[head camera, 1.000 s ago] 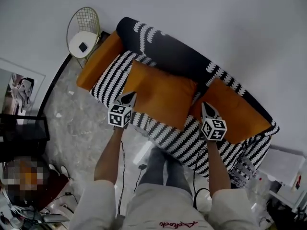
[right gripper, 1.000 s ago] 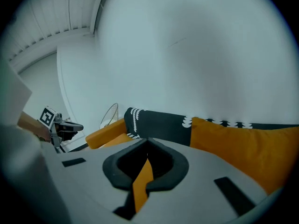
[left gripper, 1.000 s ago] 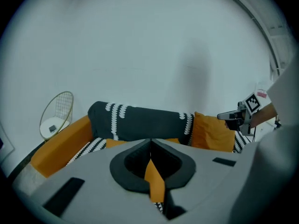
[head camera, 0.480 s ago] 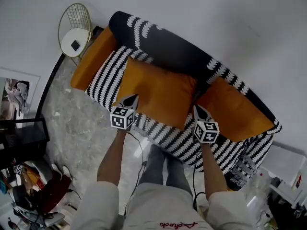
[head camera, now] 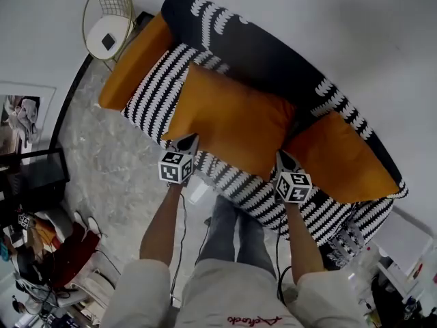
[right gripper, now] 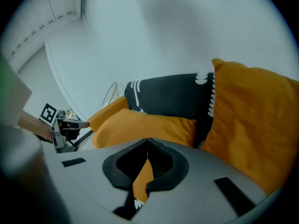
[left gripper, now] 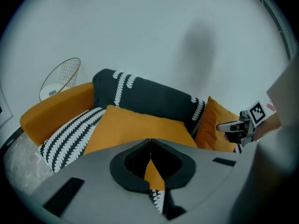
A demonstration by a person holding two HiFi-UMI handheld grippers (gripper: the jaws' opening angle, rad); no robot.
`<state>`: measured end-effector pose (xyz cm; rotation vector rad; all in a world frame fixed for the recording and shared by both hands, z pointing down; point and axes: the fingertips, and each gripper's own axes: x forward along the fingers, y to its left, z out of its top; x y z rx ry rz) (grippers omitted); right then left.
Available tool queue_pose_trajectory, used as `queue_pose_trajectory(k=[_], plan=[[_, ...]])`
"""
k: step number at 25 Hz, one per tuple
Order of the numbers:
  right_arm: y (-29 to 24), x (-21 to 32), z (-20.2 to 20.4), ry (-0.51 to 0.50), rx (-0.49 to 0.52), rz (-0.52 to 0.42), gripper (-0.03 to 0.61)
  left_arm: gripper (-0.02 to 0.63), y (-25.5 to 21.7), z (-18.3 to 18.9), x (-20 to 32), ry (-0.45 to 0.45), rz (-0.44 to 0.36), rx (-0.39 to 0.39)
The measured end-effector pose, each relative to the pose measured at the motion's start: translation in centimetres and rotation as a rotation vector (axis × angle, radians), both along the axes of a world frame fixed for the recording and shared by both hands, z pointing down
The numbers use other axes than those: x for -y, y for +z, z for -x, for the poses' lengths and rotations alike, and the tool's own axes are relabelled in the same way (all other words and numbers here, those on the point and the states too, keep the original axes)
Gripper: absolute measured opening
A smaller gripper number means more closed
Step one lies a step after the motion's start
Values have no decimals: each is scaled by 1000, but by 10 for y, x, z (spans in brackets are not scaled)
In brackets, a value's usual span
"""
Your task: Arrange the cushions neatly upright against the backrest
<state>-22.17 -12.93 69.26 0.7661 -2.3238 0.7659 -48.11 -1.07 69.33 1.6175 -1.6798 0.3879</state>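
Two grippers are in our hands, and both are clenched on nothing. The left gripper (head camera: pixel 187 141) has its jaws pressed tip to tip, and so has the right gripper (head camera: pixel 281 157); in each gripper view only orange fabric shows through the small gap behind the closed tips.

We see the middle cushion (head camera: pixel 232 120), a large orange one, lying nearly flat on the black-and-white patterned seat (head camera: pixel 151 94). Its far edge reaches the dark backrest (head camera: pixel 263 57), and its near edge hangs close to the front of the seat. Our left gripper points at this cushion's near left corner and our right gripper at its near right corner. Whether either tip touches the fabric we cannot tell.

We find the right cushion (head camera: pixel 341 157), also orange, just beside the middle one. In the right gripper view it stands much more upright, leaning on the backrest near the end where the white pattern runs down.

At the sofa's far left end we see an orange armrest (head camera: pixel 130 63), and beyond it a gold wire chair (head camera: pixel 108 20) by the white wall (head camera: pixel 328 19). Our legs stand on the grey marbled floor (head camera: pixel 102 159) in front of the seat.
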Motion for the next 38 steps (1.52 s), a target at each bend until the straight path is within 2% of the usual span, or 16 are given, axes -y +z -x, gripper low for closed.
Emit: queue_pose_trajectory(k=[4, 7, 8, 9, 12, 20, 27, 31, 38], plan=[[31, -16, -4, -16, -45, 56, 29, 29, 25, 6, -11, -13, 47, -6], [49, -13, -1, 11, -42, 104, 31, 40, 40, 17, -5, -28, 59, -36], [56, -11, 1, 31, -32, 136, 145, 131, 45, 22, -1, -36, 63, -51], [63, -8, 3, 51, -23, 170, 339, 344, 49, 28, 3, -44, 69, -58], [79, 4, 7, 91, -16, 232, 390, 365, 59, 50, 12, -46, 99, -26], [122, 31, 19, 110, -56, 311, 459, 388, 92, 102, 38, -17, 214, 29], [162, 58, 13, 248, -102, 412, 472, 426, 122, 129, 62, 29, 300, 23], [175, 63, 22, 223, -109, 434, 471, 441, 138, 133, 69, 58, 338, -40], [193, 61, 24, 213, -118, 452, 468, 440, 163, 124, 68, 6, 356, -186]])
